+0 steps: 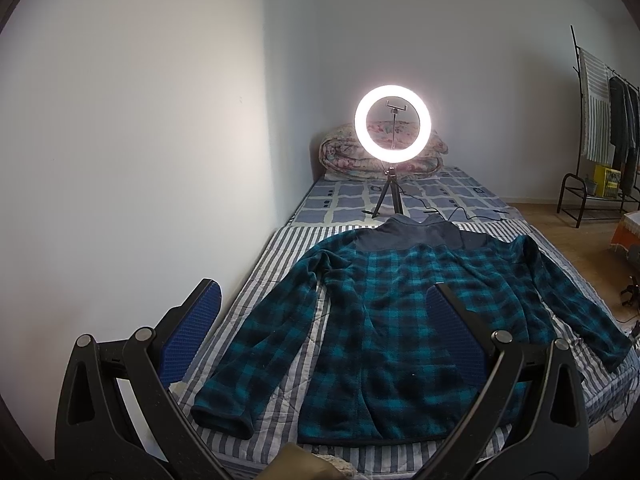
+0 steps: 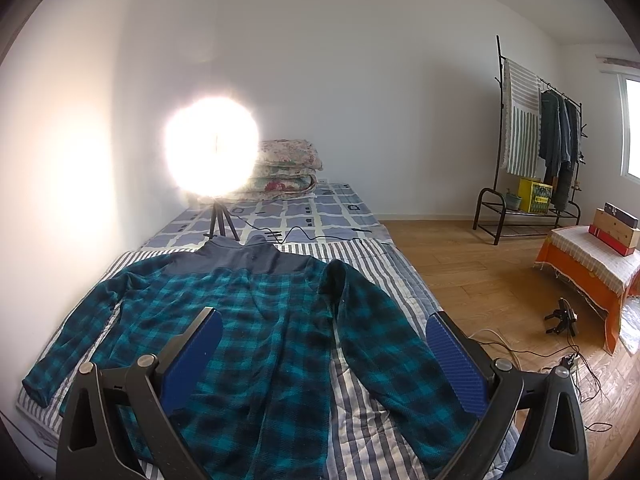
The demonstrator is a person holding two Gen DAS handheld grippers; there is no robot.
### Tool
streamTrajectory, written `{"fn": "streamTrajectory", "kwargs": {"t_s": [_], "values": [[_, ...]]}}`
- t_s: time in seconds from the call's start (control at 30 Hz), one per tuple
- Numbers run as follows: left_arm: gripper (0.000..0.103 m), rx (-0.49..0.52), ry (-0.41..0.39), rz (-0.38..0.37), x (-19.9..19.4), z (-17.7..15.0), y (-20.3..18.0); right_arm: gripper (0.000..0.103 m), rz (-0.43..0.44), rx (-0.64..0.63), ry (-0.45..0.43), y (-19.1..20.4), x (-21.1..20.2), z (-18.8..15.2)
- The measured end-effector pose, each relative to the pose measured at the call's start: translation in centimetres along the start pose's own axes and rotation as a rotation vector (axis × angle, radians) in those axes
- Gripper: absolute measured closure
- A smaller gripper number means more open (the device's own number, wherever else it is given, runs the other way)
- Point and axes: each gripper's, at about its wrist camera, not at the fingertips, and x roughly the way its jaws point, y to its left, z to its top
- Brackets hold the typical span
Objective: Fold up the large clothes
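Teal-and-black plaid fleece jacket [image 1: 384,320] with a grey-blue yoke; grey-and-white striped bed cover [image 1: 280,280]; floral folded quilt [image 2: 288,168]; blue-padded black tools.

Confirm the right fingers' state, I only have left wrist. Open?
Observer: Yes. The right gripper is open and holds nothing.
Operator: What's between the fingers?
Observer: The jacket, lying flat, with its right-hand sleeve stretched toward the camera.
Operator: Anything off the bed on that side?
Observer: A low table with an orange cloth, and boxes stacked on it.
Operator: Beyond that?
Observer: A window at the frame's right edge.
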Motion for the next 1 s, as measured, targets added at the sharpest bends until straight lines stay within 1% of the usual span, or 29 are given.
{"fn": "streamTrajectory", "kwargs": {"t_s": [1.0], "values": [[0.0, 0.004, 0.004, 0.015, 0.51, -0.77, 0.6, 0.0, 0.025, -0.011, -0.003, 0.73, 0.26, -0.12]]}}
